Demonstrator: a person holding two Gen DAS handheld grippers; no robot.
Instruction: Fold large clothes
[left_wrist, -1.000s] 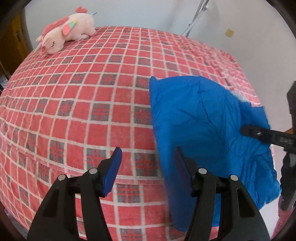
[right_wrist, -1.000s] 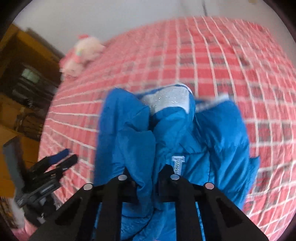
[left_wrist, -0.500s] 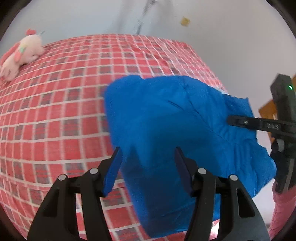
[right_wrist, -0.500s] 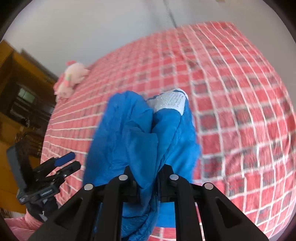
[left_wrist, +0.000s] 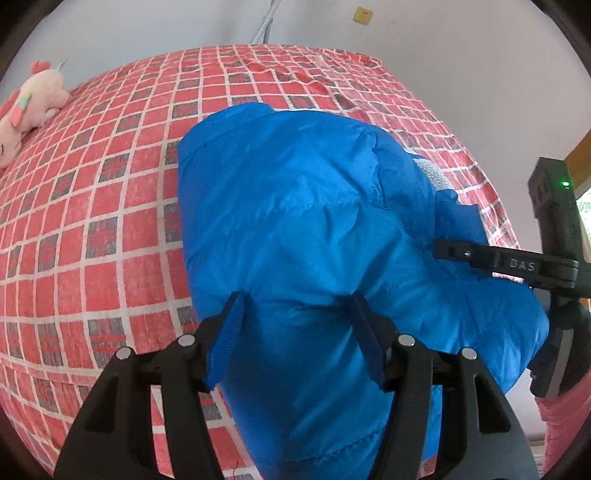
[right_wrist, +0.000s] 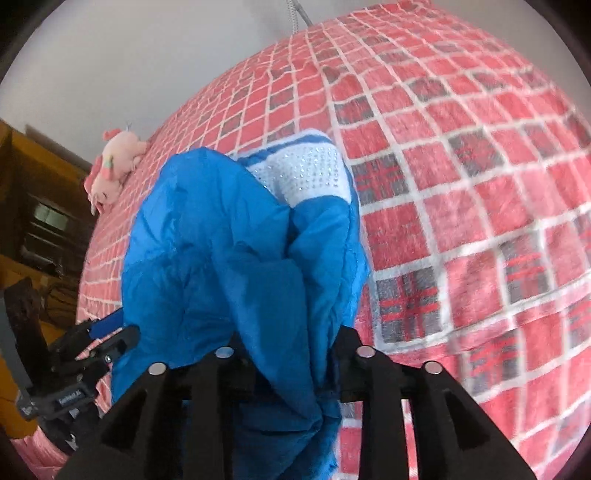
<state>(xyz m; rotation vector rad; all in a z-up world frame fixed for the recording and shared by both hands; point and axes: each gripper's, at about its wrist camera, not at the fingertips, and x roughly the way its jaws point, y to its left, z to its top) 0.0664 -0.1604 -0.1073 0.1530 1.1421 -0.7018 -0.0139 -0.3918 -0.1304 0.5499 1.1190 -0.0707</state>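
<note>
A blue padded jacket (left_wrist: 295, 221) lies bunched on the red checked bed (left_wrist: 110, 184). My left gripper (left_wrist: 295, 332) is open, its blue pads (left_wrist: 225, 339) on either side of a fold of the jacket at its near edge. My right gripper (right_wrist: 288, 354) is shut on a bunch of the jacket (right_wrist: 229, 258) and holds it up; a white sparkly patch (right_wrist: 306, 173) shows at the jacket's far end. The right gripper shows in the left wrist view (left_wrist: 443, 249) at the jacket's right side. The left gripper shows in the right wrist view (right_wrist: 107, 332).
A pink plush unicorn (left_wrist: 26, 107) lies at the bed's far left corner, also in the right wrist view (right_wrist: 114, 162). White walls stand behind the bed. Dark wooden furniture (right_wrist: 33, 221) stands left of the bed.
My left gripper has moved right onto the jacket's near edge, from over bare bedcover. My right gripper has lifted and pulled the jacket into a tighter bunch.
</note>
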